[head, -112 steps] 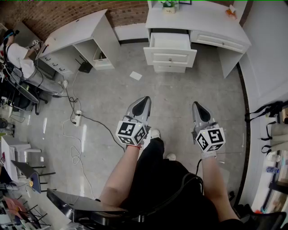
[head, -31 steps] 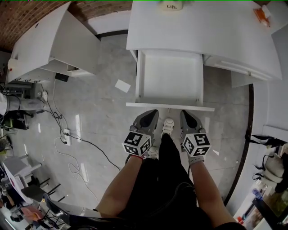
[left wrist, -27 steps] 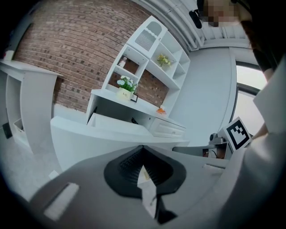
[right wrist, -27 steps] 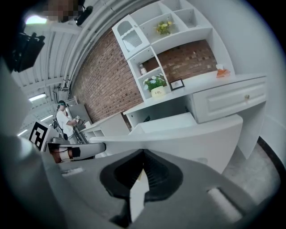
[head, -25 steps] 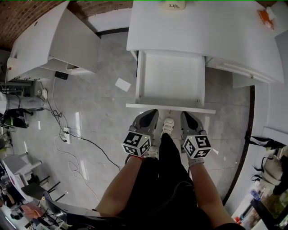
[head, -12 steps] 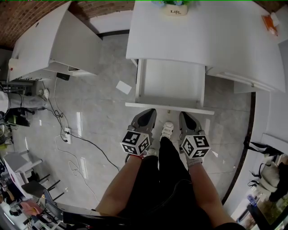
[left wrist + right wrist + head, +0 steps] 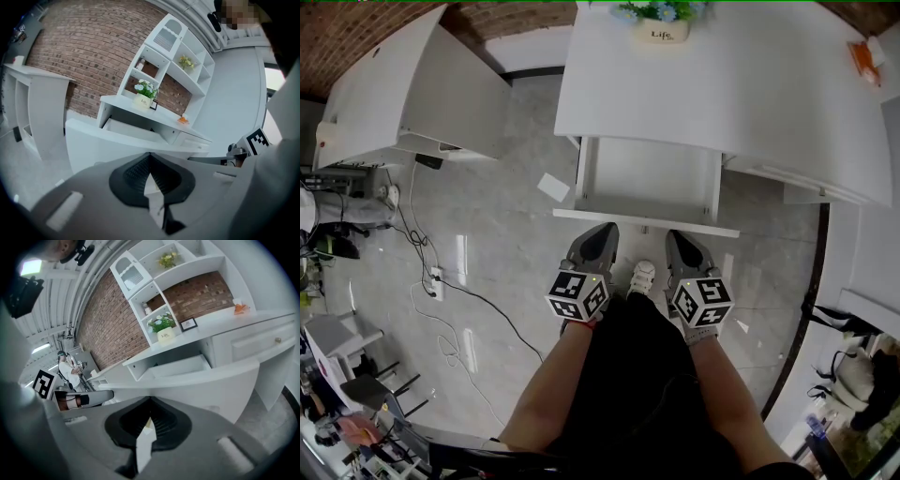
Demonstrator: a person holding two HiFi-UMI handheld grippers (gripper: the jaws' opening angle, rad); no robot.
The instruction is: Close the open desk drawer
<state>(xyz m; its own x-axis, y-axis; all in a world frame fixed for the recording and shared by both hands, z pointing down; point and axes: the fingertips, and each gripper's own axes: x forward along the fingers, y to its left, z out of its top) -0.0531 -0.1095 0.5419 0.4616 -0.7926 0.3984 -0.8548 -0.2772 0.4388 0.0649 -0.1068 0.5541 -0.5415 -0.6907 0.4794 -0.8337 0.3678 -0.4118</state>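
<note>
Where brick wall (image 7: 366, 33) backs desk (image 7: 722, 84), drawer (image 7: 647, 178) open; floor (image 7: 506, 244) grey, perhaps tiled.

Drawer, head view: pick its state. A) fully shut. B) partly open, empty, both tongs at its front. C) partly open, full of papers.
B: the drawer juts out from under the desk top, its inside bare, with the left tongs and right tongs at its front panel.

White desk drawer (image 7: 649, 183) partly open; empty inside; front panel facing person.
</note>
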